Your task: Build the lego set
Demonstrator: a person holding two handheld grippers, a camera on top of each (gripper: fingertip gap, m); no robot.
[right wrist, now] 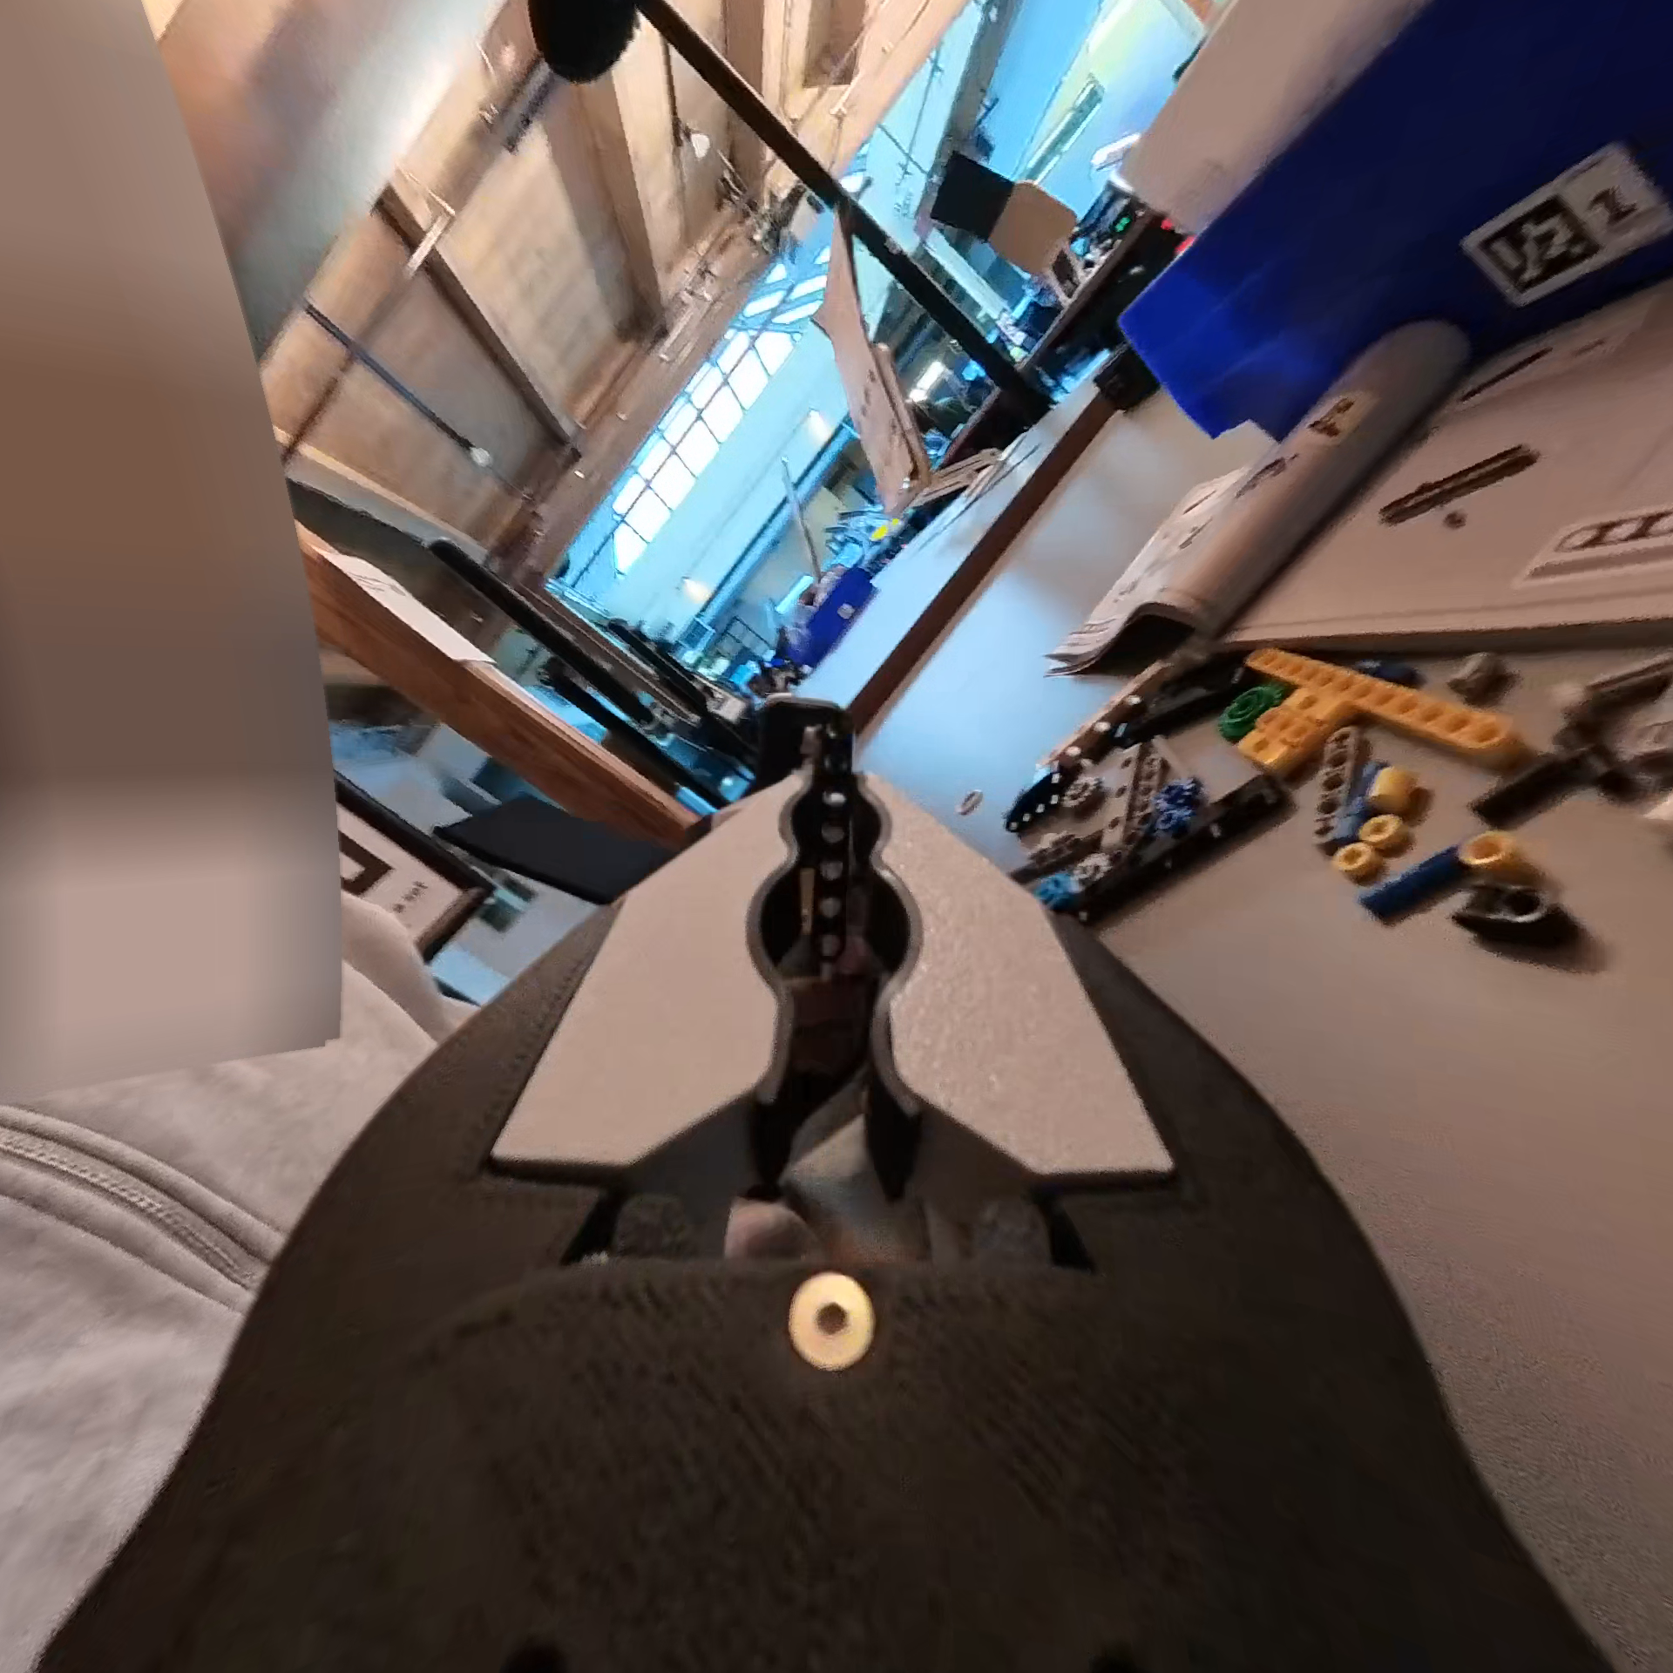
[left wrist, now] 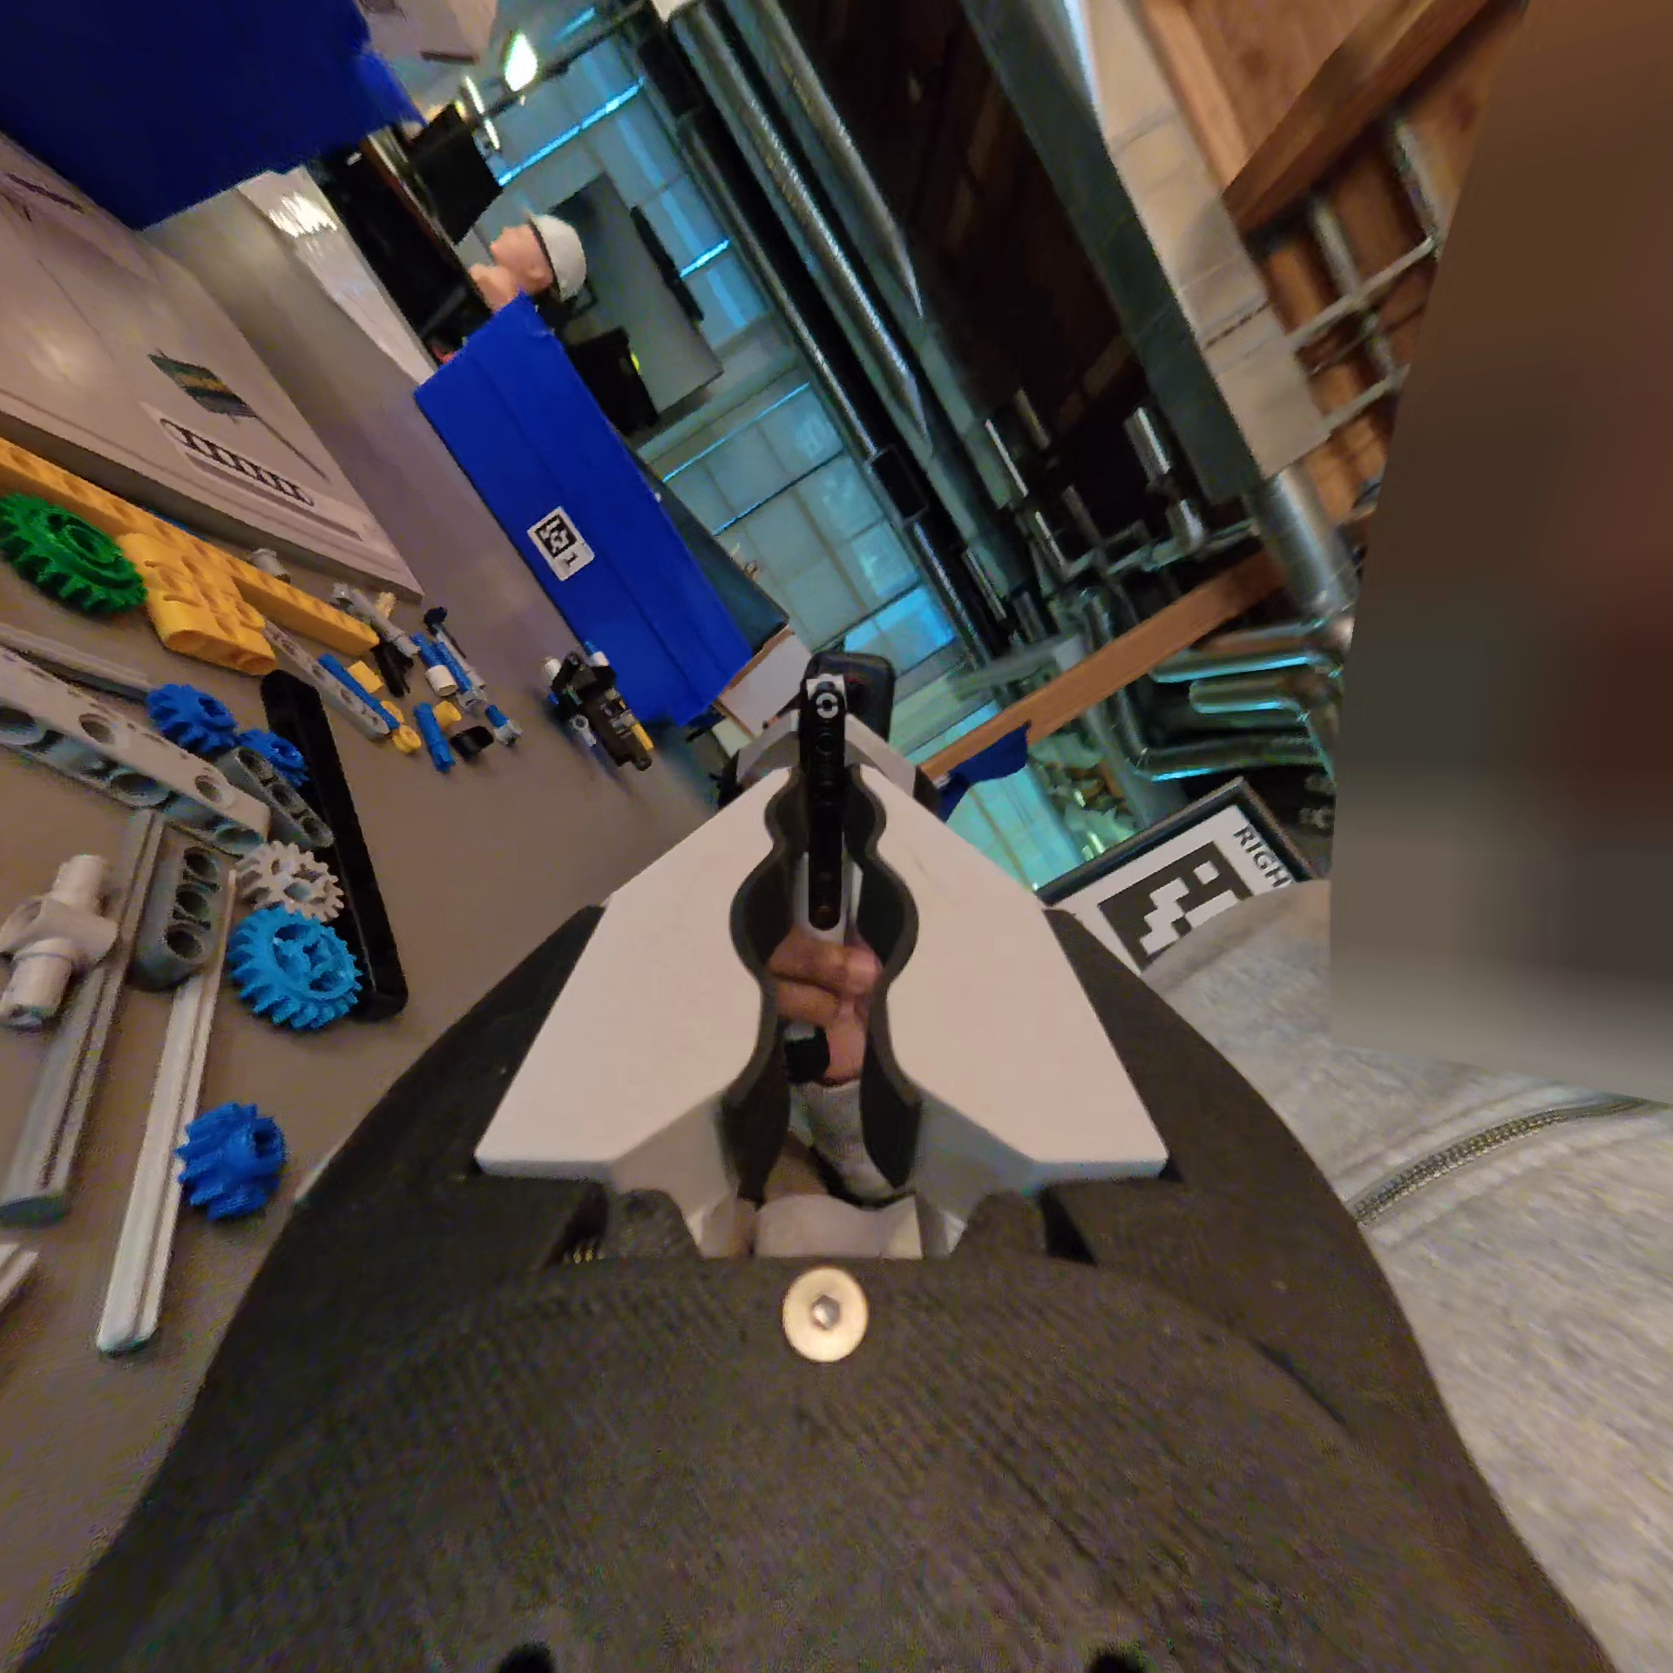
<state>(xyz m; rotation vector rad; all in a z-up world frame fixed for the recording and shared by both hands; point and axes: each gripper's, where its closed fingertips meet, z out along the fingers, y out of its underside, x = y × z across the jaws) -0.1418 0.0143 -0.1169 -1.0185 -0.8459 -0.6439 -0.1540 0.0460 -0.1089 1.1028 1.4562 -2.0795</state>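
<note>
My left gripper [left wrist: 826,779] is shut on a black Lego beam with holes [left wrist: 822,815], held edge-on in the air above the table, with a light grey piece [left wrist: 833,914] along its lower part. My right gripper [right wrist: 828,788] is shut on a black beam with holes [right wrist: 831,869], also lifted off the table. The two grippers point toward each other; I cannot tell whether they hold the same beam. Loose parts lie on the grey table [left wrist: 507,851]: a green gear [left wrist: 68,552], yellow beams [left wrist: 208,588], a blue gear [left wrist: 294,967] and a long black beam [left wrist: 330,842].
The open instruction booklet [left wrist: 181,389] and a blue bin [left wrist: 579,543] stand behind the parts; they also show in the right wrist view, the booklet [right wrist: 1358,507] and the bin [right wrist: 1403,272]. Grey beams [left wrist: 118,751] and small blue pins [left wrist: 434,688] are scattered. A person's grey sleeve [left wrist: 1494,1313] is close.
</note>
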